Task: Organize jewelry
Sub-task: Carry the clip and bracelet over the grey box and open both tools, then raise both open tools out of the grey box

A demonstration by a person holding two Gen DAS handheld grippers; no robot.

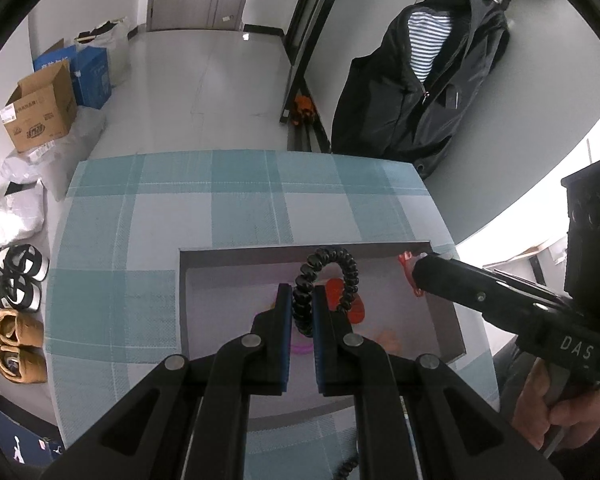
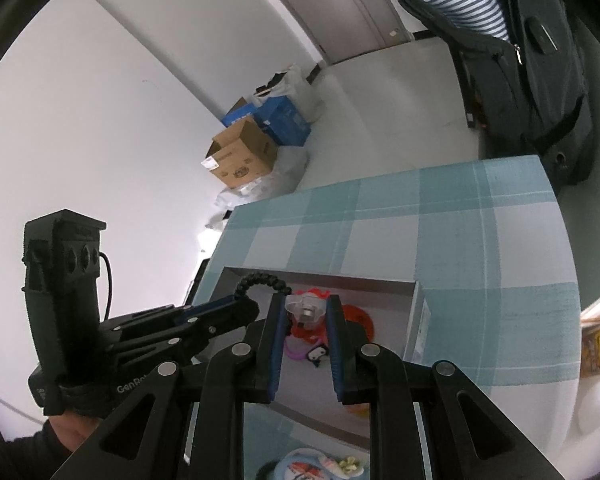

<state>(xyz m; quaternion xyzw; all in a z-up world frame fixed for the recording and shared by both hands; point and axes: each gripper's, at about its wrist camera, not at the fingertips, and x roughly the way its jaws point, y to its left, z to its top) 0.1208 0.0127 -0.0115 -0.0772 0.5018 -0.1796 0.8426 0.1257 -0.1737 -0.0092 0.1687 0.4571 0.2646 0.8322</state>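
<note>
Black coiled bracelet (image 1: 327,280) pinched low on one side by my left hand-held gripper (image 1: 302,300), loop arching up and right over the open box (image 1: 204,264) on the table (image 1: 236,208). My right hand-held gripper (image 2: 306,314) pinches a clear-and-red clip (image 2: 305,308) near the box's far right corner, nearer that wall.

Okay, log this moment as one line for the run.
left hand-held gripper: shut on black spiral bracelet | right hand-held gripper: shut on clear red clip | both over tray
</note>
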